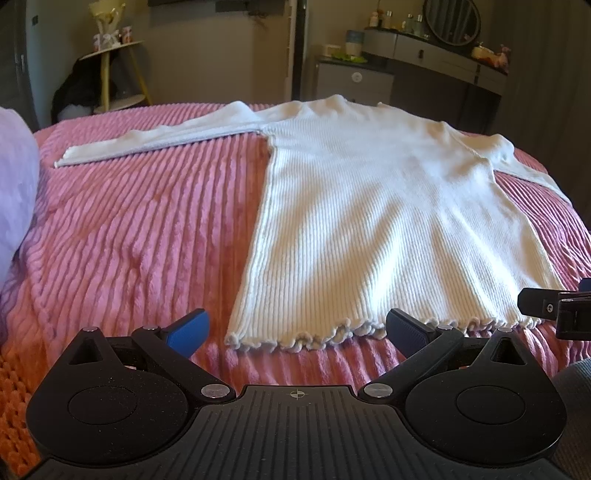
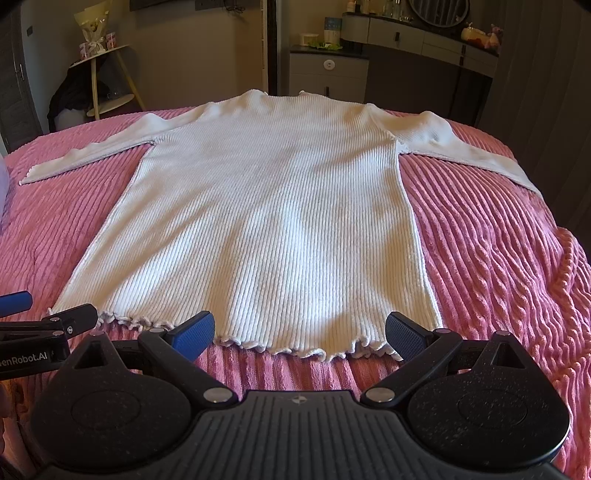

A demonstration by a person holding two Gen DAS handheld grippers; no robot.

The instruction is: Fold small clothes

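A white ribbed long-sleeved top (image 1: 369, 206) lies flat on the pink ribbed bedspread (image 1: 129, 229), sleeves spread out, frilled hem nearest me. It also shows in the right wrist view (image 2: 269, 221). My left gripper (image 1: 297, 328) is open and empty, just short of the hem's left corner. My right gripper (image 2: 299, 330) is open and empty, just short of the hem's right part. The right gripper shows at the right edge of the left wrist view (image 1: 554, 306), and the left gripper shows at the left edge of the right wrist view (image 2: 44, 325).
A lilac pillow (image 1: 14, 192) lies at the bed's left. Behind the bed stand a yellow-legged side table (image 1: 114, 70), a grey cabinet (image 1: 354, 85) and a dresser with a round mirror (image 1: 450, 22). The bed edge drops off at the right (image 2: 569, 258).
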